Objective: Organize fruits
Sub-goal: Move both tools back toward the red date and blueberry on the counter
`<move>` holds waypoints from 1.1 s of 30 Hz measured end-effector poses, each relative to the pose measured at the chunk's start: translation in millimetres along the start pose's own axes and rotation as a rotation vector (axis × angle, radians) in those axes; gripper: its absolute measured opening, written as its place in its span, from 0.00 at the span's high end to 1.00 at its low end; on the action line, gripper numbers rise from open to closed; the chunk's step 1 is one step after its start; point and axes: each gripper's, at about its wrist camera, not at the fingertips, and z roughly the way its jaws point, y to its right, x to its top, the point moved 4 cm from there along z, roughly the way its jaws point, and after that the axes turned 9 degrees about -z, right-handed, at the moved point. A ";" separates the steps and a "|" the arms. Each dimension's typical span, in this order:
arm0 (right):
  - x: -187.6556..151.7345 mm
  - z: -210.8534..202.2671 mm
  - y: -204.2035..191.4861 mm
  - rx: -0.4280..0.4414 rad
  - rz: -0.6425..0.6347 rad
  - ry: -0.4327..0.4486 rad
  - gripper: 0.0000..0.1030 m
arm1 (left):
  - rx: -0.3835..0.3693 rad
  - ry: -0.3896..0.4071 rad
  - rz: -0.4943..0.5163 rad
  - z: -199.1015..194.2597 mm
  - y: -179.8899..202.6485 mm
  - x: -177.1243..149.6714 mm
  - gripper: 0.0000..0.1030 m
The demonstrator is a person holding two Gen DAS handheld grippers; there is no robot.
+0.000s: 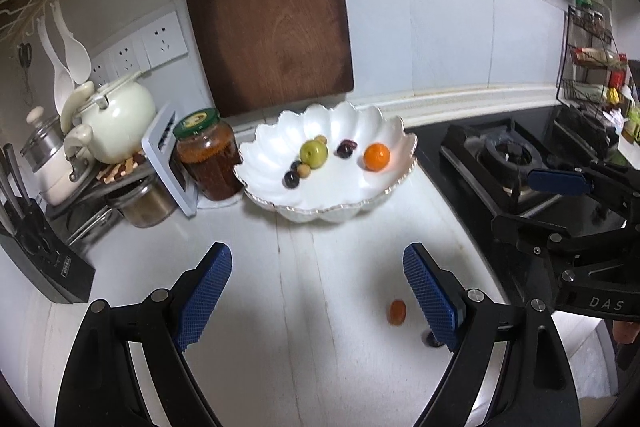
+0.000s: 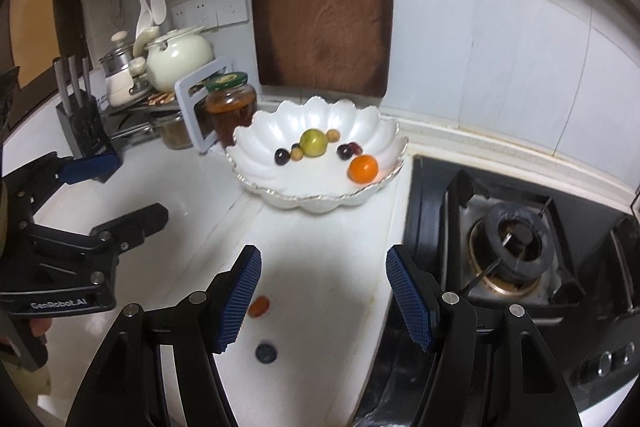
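Note:
A white scalloped bowl (image 1: 332, 205) (image 2: 320, 199) stands on the white counter and holds a green fruit (image 1: 314, 154) (image 2: 314, 142), an orange (image 1: 376, 156) (image 2: 363, 168), dark grapes (image 1: 291, 179) (image 2: 282, 156) and small tan fruits. A small red-orange fruit (image 1: 398, 311) (image 2: 259, 306) lies on the counter in front, and a dark round fruit (image 2: 266, 351) lies nearer still. My left gripper (image 1: 316, 291) hangs open above the counter, with the red-orange fruit just inside its right finger. The right gripper (image 2: 322, 295) is open too, nothing between its fingers.
A brown cutting board (image 1: 268, 7) leans on the tiled wall behind the bowl. Left of the bowl stand a jar of preserves (image 1: 208, 155), a cream teapot (image 1: 116, 123), a rack and a knife block (image 1: 36, 251). A gas hob (image 2: 516, 247) lies to the right.

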 end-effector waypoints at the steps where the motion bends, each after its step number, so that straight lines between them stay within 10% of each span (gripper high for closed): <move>1: -2.3 0.2 -3.2 0.005 -0.008 -0.007 0.36 | -0.006 -0.004 0.007 0.2 0.6 -2.4 0.14; 33: -78.8 53.3 -54.8 0.090 -0.062 -0.173 0.38 | -0.179 -0.124 0.212 54.2 16.0 -69.5 0.28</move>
